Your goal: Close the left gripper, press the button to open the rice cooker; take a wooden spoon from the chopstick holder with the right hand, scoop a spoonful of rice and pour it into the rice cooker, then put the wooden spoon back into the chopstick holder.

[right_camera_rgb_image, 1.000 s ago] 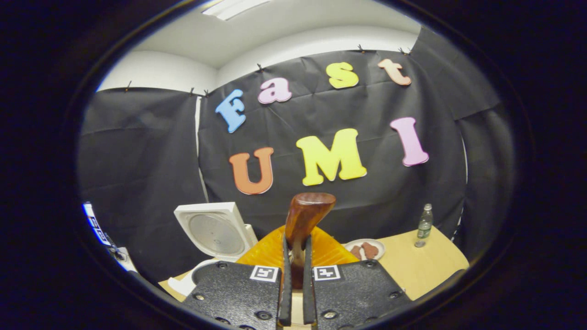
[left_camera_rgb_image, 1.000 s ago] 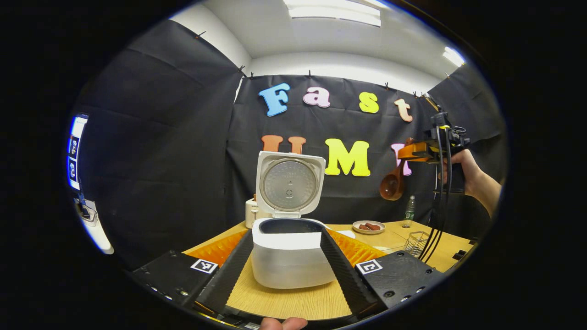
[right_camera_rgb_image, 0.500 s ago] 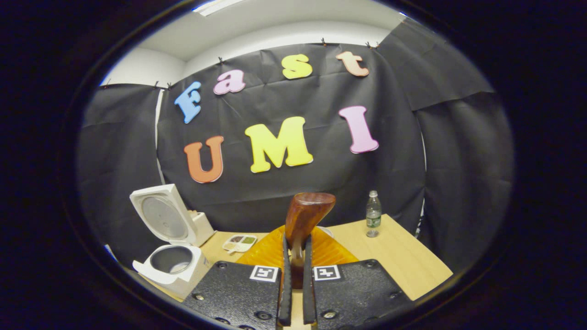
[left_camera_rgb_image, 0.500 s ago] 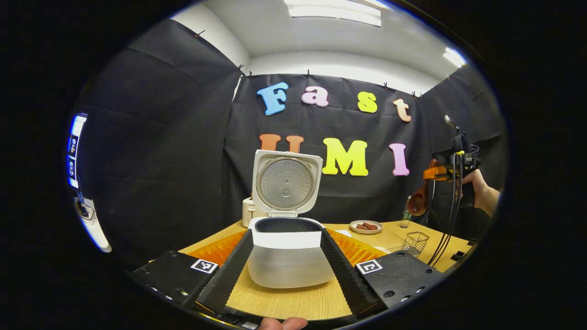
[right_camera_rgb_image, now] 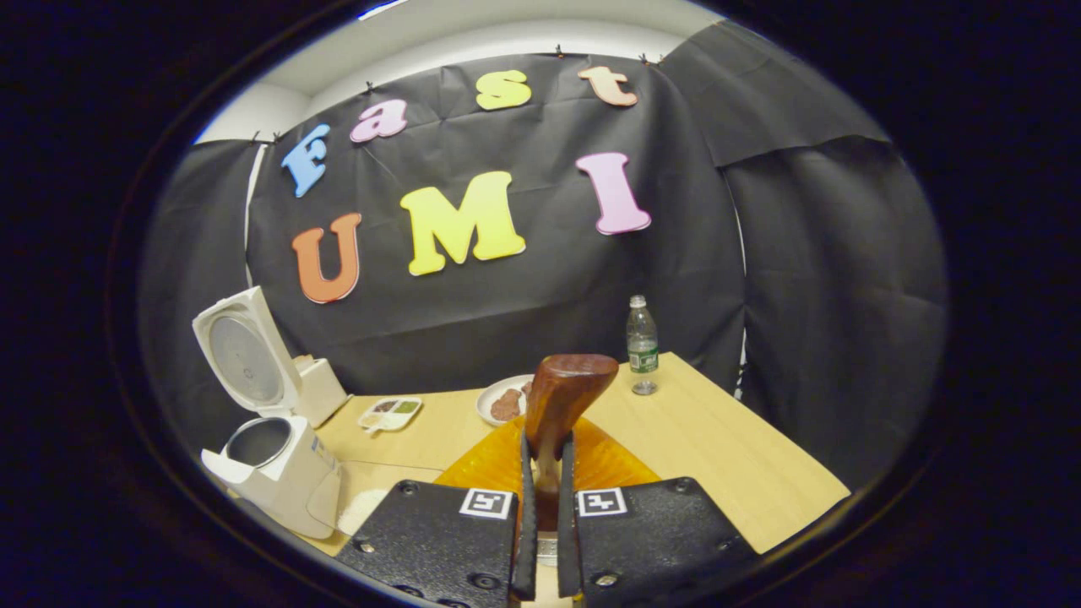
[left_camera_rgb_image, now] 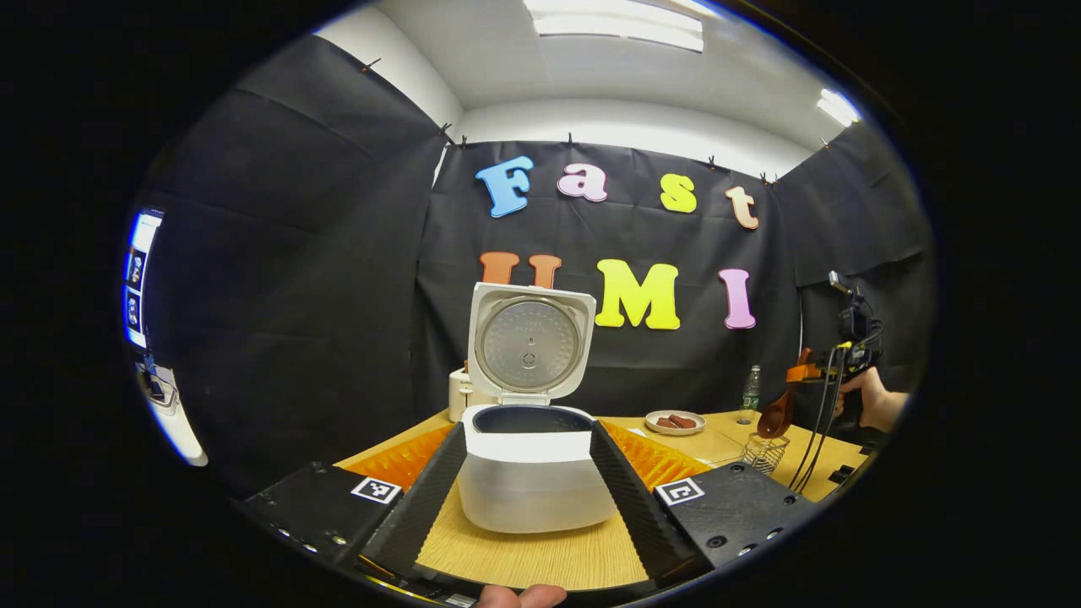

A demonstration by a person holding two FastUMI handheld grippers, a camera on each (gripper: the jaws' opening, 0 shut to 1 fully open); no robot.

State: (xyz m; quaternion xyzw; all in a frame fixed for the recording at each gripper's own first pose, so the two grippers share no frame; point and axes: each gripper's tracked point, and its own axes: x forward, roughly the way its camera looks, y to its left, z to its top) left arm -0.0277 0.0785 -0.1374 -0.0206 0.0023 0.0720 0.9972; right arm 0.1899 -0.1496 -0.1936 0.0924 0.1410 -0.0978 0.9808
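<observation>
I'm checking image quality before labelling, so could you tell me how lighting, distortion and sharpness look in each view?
Left gripper view: ceiling lights blow out white, fisheye bends the table edge, rice cooker sharp. Right gripper view: evenly lit, wooden spoon close and slightly soft, bottle crisp.

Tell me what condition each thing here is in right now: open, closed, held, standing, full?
Rice cooker: lid up, pot open.
Wooden spoon: clamped in the right hand-held gripper, bowl hanging just above the wire chopstick holder.
Left hand-held gripper: open, holding nothing, the cooker seen between its fingers.
Water bottle: upright, capped, on the table.
Plate: on the table, with brown food.
</observation>
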